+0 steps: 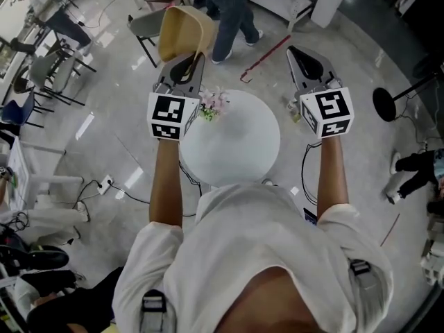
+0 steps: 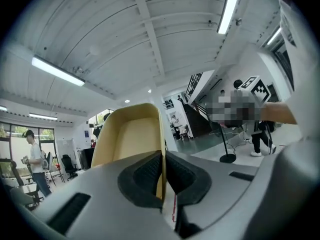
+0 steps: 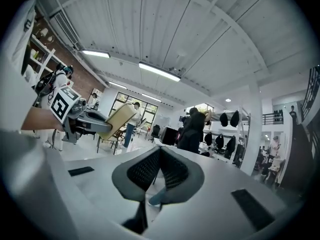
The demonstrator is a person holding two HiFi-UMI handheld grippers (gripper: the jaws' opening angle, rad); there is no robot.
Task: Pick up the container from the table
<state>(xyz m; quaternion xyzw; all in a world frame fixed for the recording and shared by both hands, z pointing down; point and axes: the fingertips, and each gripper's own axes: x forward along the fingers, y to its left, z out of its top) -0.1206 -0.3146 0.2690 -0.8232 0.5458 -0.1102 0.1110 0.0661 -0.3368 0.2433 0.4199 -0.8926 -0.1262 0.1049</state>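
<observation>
Ribbed black fingers [image 2: 145,176] pinching thin tan container [image 2: 131,136], round white table [image 1: 239,151]

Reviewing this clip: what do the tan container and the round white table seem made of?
The tan container: probably moulded pulp or thin plastic; matte, uniform beige, thin wall, rounded corners. The round table: likely painted or laminated top; smooth, plain white surface. Neither is certain.

Right gripper [image 3: 159,153] fingers closed together and empty, left gripper [image 3: 102,125] gripping tan container [image 3: 121,116] aloft
</observation>
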